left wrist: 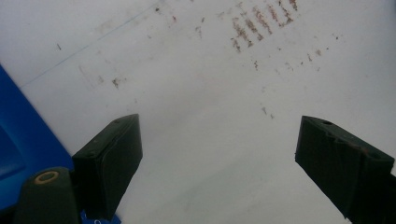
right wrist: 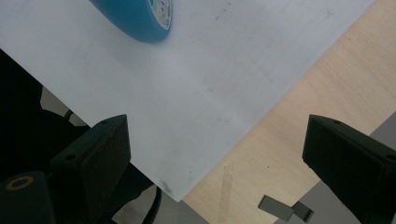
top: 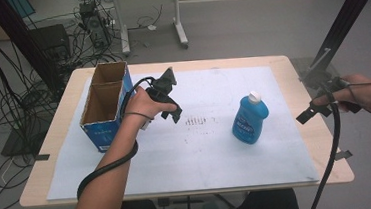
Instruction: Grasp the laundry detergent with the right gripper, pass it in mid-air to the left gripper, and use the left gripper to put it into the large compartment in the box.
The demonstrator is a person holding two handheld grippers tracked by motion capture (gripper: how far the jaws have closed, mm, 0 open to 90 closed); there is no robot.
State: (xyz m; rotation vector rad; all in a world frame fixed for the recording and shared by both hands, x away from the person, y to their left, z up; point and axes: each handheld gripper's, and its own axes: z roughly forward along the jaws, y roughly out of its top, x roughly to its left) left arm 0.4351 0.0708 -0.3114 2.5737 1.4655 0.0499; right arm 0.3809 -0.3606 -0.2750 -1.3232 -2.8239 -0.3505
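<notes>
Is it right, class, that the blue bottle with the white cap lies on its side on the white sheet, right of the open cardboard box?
Not quite: the blue bottle stands upright on the white sheet, as the high view shows. It is indeed right of the open cardboard box.

The sheet (top: 177, 150) lies on the table (top: 51, 140), covering most of its top. With the bottle (top: 250, 118) as landmark: it lies on the sheet's right half. The box (top: 106, 105) stands well to the bottle's left, on the sheet's left edge. The left gripper (top: 168, 98) hangs between box and bottle, just beside the box. The right gripper (top: 319, 106) hangs right of the bottle, over the table's right edge.
</notes>
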